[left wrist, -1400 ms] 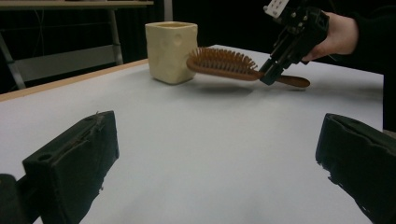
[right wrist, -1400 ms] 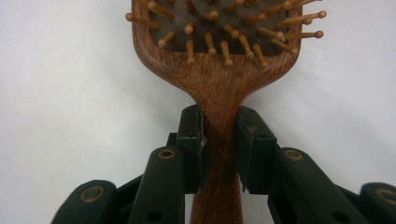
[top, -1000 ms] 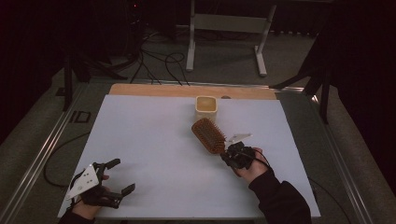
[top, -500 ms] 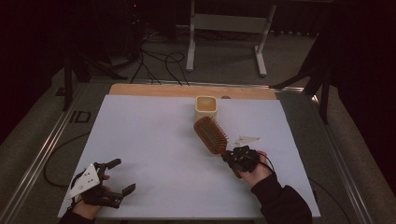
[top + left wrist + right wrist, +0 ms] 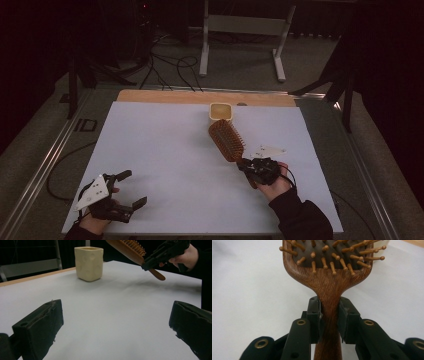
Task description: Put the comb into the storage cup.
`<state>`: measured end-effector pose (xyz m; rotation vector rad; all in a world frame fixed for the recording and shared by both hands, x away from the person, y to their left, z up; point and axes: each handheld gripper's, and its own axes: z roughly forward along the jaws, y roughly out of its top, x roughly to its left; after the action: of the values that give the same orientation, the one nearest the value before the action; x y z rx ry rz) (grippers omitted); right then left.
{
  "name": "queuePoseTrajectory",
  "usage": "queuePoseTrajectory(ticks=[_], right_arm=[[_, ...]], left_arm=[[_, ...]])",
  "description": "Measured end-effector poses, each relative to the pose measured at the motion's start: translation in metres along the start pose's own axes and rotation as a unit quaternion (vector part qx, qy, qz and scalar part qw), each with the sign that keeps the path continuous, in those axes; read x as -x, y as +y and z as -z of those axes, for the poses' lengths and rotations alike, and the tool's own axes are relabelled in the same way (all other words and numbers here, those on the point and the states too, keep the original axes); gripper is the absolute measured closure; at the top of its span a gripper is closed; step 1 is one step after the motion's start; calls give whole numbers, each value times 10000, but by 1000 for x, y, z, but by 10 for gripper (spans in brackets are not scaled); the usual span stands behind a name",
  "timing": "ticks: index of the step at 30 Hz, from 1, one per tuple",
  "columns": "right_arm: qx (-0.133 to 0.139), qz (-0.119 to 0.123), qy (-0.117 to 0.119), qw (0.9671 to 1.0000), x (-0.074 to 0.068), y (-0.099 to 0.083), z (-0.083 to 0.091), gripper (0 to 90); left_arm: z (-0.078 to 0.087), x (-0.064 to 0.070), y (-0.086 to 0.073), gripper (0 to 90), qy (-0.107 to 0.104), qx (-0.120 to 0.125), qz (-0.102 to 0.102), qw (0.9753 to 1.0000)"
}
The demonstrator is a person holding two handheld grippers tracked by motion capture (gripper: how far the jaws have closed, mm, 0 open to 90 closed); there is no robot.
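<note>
Hairbrush (image 5: 226,140) is held above the table (image 5: 165,150), right of its middle, with the wooden head raised toward the far edge and the handle slanting down toward the near right corner. Its handle is clamped between the two black jaws of the right tongs (image 5: 248,169), which are closed tight on the narrow neck just below the head, as is seen in the right gripper view, where the hairbrush (image 5: 328,285) is gripped from both sides by the right tongs (image 5: 329,315) and the bristle pins are turned toward the camera. A cream cup (image 5: 220,111) is stood upright near the far edge of the table, just beyond the brush head; whether the two touch cannot be told. The left tongs (image 5: 131,188) are kept by the near left corner, jaws spread wide apart with nothing between them. In the left gripper view the cup (image 5: 89,263) is seen well beyond the left tongs (image 5: 117,322), and the hairbrush (image 5: 130,251) is seen lifted clear of the white surface.
</note>
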<state>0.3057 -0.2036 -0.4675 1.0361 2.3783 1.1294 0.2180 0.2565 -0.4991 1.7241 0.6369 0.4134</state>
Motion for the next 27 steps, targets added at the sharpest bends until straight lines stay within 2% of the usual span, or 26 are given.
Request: queuePoseTrajectory(ticks=[9,17,21,25,27], right_arm=[[400,-29,2,9992,-2,1,7,734],[867,-66,-183,9960,-5,-2,15,734],[719,-86,-181,9972,-3,-4,11,734],[674,-111,-187,9975,-3,-5,8,734],[674,-107,-213,9974,-4,-5,9,734]], left_arm=[[-2,0,0,1,-8,-52,95,9999],[-4,0,2,1,18,-77,146,9999],[-6,1,8,1,100,-165,191,9996],[-9,2,22,1,226,-294,290,9989],[-11,2,29,1,213,-340,289,9988]])
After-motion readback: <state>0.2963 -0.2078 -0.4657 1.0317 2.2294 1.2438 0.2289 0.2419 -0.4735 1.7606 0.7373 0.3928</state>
